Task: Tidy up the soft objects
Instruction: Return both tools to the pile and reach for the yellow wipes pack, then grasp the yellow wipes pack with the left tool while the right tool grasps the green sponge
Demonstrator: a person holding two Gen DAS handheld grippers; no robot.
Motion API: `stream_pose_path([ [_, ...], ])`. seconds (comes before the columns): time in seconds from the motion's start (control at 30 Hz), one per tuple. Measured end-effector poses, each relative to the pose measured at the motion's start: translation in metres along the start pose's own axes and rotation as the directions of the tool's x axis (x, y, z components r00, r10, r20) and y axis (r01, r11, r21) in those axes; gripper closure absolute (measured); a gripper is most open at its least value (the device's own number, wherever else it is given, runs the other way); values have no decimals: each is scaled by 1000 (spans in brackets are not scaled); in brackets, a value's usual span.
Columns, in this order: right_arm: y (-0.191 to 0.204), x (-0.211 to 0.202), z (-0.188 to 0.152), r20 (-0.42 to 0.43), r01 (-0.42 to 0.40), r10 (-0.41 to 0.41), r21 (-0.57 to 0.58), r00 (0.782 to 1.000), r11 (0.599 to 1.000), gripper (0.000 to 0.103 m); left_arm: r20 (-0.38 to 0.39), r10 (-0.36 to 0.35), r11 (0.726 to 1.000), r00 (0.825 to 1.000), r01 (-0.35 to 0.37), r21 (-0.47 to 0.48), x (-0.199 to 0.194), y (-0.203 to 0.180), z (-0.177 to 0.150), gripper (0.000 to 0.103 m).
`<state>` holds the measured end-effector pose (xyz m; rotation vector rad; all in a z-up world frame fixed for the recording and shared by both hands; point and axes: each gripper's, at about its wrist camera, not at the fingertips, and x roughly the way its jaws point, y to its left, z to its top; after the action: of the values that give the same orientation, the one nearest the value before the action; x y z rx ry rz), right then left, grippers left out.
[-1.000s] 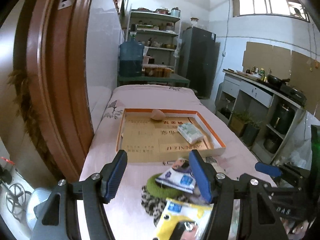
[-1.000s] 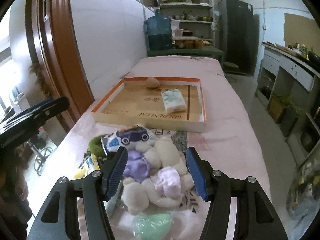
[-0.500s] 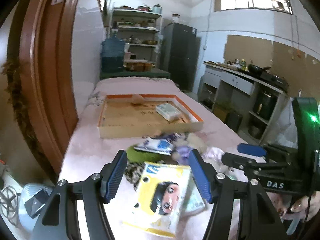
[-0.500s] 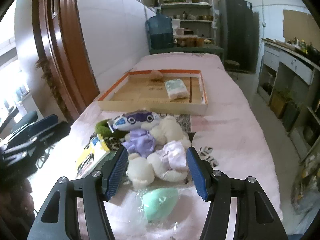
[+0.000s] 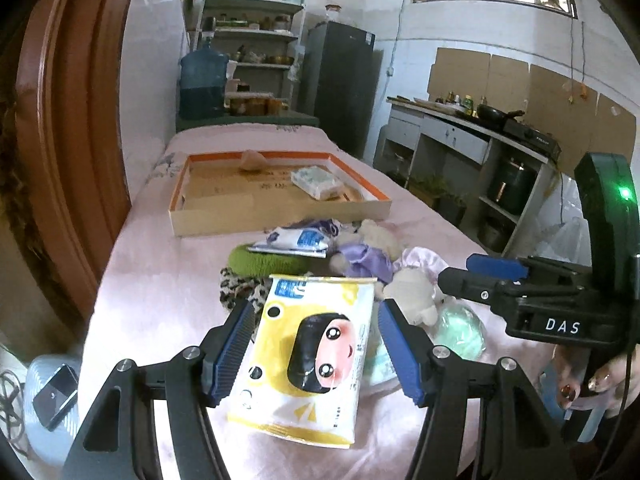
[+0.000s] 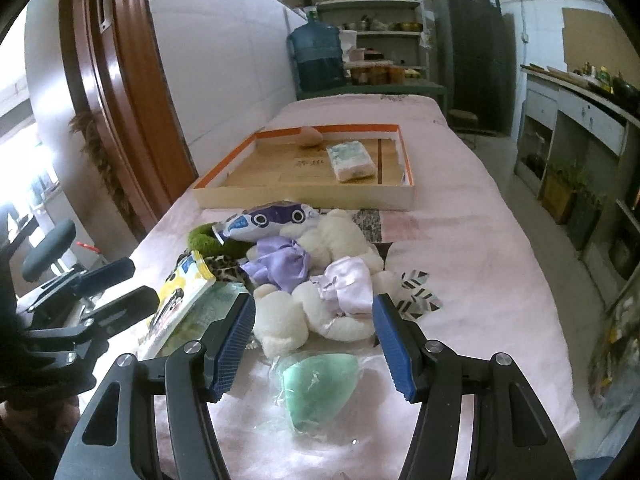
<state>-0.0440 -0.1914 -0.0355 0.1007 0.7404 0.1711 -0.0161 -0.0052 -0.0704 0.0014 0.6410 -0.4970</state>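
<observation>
Tissue pack (image 5: pixel 316 356) sits between my left gripper (image 5: pixel 314 352) pads, jaws apart w/o touching; I'd lower, centre, squeeze gently; right gripper (image 6: pixel 314 346) apart, empty.

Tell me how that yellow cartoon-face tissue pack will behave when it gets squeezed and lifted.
The yellow tissue pack looks soft, so it will probably dent between the left hand-held gripper pads. Its glossy film wrap may slip. It lies flat and seems light, so it is unlikely to roll.
</observation>
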Motion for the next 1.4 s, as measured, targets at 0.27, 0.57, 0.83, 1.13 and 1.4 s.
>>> stream_pose_path([
  [0.27,-1,1,-6,-8,-1,1,9,1000,1000,40,-31,-34,999,999,34,-14,7,5,-9,39],
  [0.57,1,7,-14,-35,-8,9,14,999,1000,40,-44,-54,998,998,53,-27,9,5,-13,39],
  [0.83,0,7,-18,-38,-5,6,19,999,1000,40,-48,-44,999,998,43,-26,12,10,-14,39],
  [1.13,-2,14,-24,-67,-10,12,31,998,999,40,-53,-86,995,995,84,-52,19,19,-15,39],
  [1.4,-6,21,-28,-87,-2,5,38,996,999,39,-72,-113,991,991,107,-76,26,26,-16,37],
])
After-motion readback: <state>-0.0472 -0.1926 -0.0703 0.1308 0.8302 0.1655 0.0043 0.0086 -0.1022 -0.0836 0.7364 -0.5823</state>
